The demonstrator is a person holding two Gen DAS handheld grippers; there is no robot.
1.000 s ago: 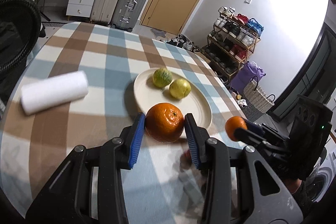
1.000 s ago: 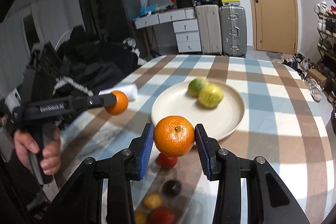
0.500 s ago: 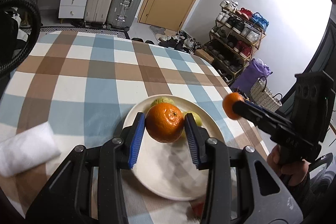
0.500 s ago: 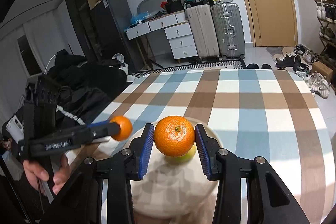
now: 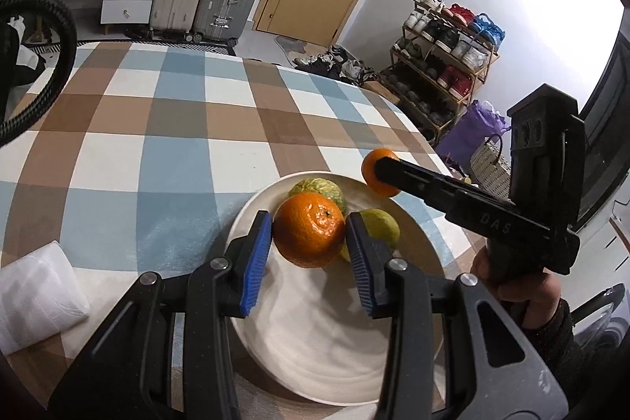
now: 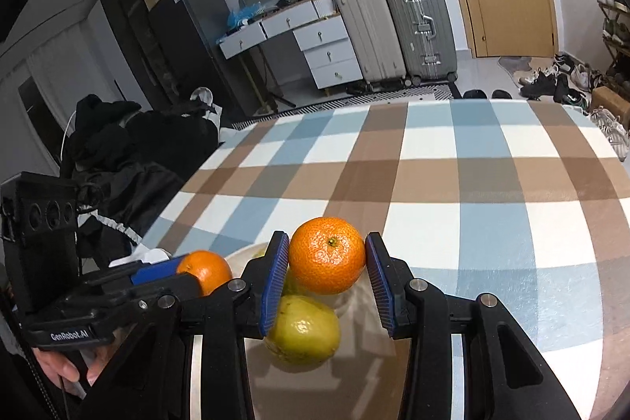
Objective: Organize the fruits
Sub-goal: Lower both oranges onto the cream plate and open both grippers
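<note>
Left gripper (image 5: 309,248): blue-padded fingers (image 5: 258,260) clamped, level, pointing forward. Right gripper (image 6: 327,272): pads (image 6: 275,280) likewise clamped, held just beside the left. Right hand (image 5: 516,282) wrapped around the handle below.

The near half of the plate (image 5: 315,353) is bare, so there is room to come down there. The far half is blocked by two green-yellow fruits (image 5: 380,225) sitting close together. The right gripper (image 5: 378,178) with its orange (image 6: 327,254) hangs over the plate's right edge. A white paper roll (image 5: 37,296) lies on the surface (image 5: 177,128) left of the plate. The far surface is wide open.
</note>
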